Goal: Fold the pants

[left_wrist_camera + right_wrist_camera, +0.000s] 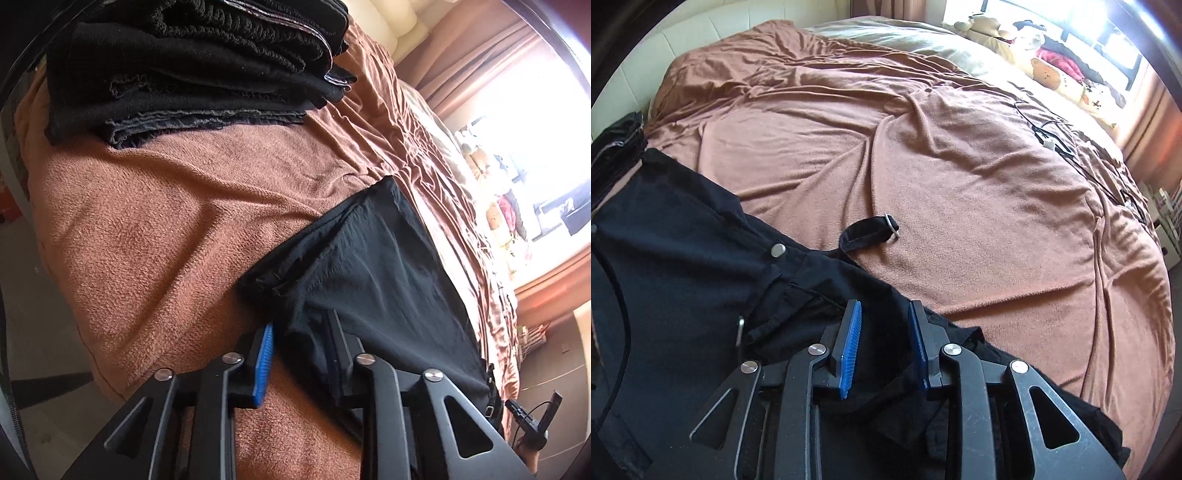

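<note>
Fingers of my left gripper (299, 354) stand parted at the near corner of the black pants (369, 266), one blue pad on the brown blanket (166, 221) side, the other finger lying over the cloth; whether they pinch the fabric I cannot tell. My right gripper (884, 339) hovers released, both blue pads apart with nothing pressed between them, directly over the waistband end of the same pants, near one silver snap button (778, 250) and one strap (868, 230) with a metal ring. One pair of pants lies spread on the bed; one stack of folded dark clothes (192, 62) sits farther off.
</note>
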Demonstrator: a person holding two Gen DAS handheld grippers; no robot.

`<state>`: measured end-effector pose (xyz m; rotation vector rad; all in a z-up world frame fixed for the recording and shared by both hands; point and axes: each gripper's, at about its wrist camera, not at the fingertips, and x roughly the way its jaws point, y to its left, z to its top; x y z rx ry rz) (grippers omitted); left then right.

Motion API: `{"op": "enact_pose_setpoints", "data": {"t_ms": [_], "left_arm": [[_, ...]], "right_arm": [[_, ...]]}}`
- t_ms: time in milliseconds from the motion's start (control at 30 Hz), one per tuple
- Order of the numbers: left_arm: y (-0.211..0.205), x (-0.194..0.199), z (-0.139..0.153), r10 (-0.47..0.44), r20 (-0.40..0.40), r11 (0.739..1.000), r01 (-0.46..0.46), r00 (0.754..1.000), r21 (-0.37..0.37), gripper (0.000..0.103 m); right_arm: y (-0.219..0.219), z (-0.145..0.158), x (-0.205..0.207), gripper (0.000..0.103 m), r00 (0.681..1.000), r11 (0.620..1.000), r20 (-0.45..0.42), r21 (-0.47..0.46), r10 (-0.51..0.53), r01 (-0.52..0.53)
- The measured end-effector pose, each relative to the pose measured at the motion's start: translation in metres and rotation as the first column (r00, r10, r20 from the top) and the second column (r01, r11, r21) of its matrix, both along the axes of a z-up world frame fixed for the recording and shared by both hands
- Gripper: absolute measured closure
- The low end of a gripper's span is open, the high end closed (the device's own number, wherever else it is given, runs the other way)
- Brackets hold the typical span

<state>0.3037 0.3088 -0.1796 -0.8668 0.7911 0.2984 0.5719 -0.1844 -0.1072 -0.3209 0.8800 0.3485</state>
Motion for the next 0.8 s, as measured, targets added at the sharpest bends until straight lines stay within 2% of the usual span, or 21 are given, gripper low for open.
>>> {"op": "enact_pose_setpoints", "data": {"t_ms": [267,333,367,467,800], "left_arm": [[0.002,0.011,-0.004,-0.038,0.011,0.999,0.038,0.999,-0.028,0.064],[0.004,0.014,-0.005,-0.043,0.012,0.999,0.043,0.999,-0.023,0.072],[0.005,0.014,-0.005,-0.048,0.006,0.999,0.048,0.999,-0.016,0.082],[0.009,0.012,-0.004,-0.059,0.029,0.998,0.059,0.998,-0.032,0.090],[0.025,-0.015,0.020,-0.063,0.111,0.997,0.067,0.992,-0.034,0.090]], "right_arm": [[-0.006,-0.007,-0.054,0.079,0.999,0.993,-0.033,0.111,-0.032,0.035],[-0.007,-0.008,-0.067,0.079,0.998,0.990,-0.044,0.134,-0.043,0.049],[-0.010,-0.006,-0.073,0.079,0.998,0.988,-0.049,0.144,-0.049,0.056],[-0.011,-0.007,-0.092,0.079,0.995,0.982,-0.065,0.167,-0.079,0.089],[0.012,-0.026,-0.139,0.079,0.987,0.962,-0.116,0.235,-0.115,0.140]]}}
